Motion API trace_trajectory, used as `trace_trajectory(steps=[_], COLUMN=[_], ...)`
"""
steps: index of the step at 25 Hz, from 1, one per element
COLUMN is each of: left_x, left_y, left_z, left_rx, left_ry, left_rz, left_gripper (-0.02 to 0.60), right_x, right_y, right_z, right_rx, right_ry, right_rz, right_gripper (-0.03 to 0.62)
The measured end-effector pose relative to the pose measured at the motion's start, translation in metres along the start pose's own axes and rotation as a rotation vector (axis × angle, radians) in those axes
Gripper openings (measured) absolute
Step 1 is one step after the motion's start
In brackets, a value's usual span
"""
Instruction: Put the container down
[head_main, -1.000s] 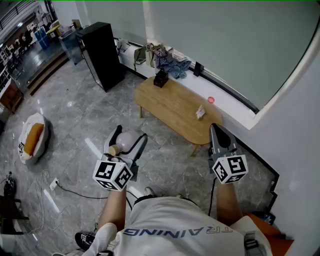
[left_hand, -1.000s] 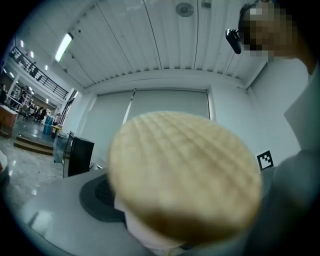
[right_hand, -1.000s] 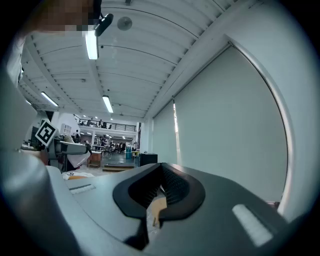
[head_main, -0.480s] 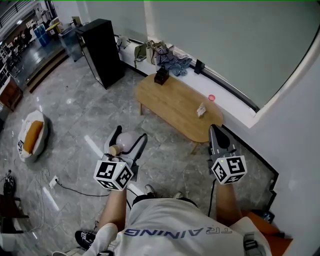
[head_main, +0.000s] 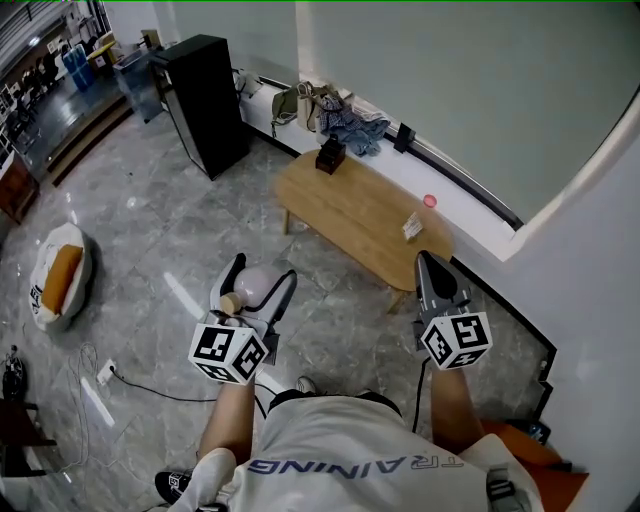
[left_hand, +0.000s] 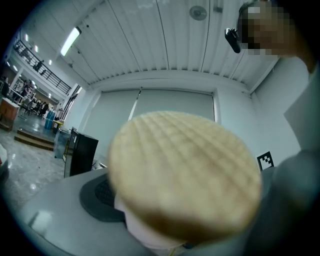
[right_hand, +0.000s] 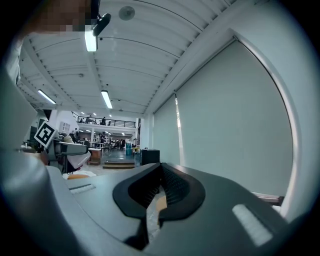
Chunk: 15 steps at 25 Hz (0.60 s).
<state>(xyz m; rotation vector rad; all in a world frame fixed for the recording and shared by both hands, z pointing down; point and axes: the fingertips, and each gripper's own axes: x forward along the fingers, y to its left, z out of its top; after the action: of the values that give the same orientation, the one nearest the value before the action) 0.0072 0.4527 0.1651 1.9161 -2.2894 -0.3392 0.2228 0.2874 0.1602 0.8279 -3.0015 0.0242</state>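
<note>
My left gripper (head_main: 256, 284) is shut on the container (head_main: 258, 281), a pale pink rounded jar with a tan cork lid (head_main: 229, 300), held above the grey marble floor. In the left gripper view the lid (left_hand: 185, 170) fills the middle and faces the camera, with the pink body (left_hand: 145, 227) below it between the jaws of the left gripper (left_hand: 195, 205). My right gripper (head_main: 428, 263) points at the near end of the wooden table (head_main: 350, 215). In the right gripper view the right gripper (right_hand: 159, 192) is shut with its dark pads together and nothing between them.
On the table stand a black object (head_main: 329, 155) and a small card-like item (head_main: 411, 226). Clothes and a bag (head_main: 330, 115) lie on the window ledge, with a small pink thing (head_main: 430, 200) farther along. A black cabinet (head_main: 205, 100) stands left, and a cushion (head_main: 55, 280) and cable (head_main: 140, 385) lie on the floor.
The table and ledge have slid slightly lower and to the right in the head view as the person steps forward. Both grippers keep their pose and grip.
</note>
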Motion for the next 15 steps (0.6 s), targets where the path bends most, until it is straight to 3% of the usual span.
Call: trace_trajectory(steps=[8,15], left_x=[0.004,0.047], left_y=[0.076,0.102], left_z=[0.009,0.013], left_rx=[-0.016,-0.018], left_ry=[-0.009,0.012], left_rz=[0.016,-0.002], left_gripper=[0.425,0.426], right_x=[0.061,0.116], right_y=[0.041,0.029], right_z=[-0.012,-0.014], right_rx=[-0.009,0.003], right_ry=[0.017,0.029], right_rz=[0.016,0.018], right_gripper=[0.014,0.014])
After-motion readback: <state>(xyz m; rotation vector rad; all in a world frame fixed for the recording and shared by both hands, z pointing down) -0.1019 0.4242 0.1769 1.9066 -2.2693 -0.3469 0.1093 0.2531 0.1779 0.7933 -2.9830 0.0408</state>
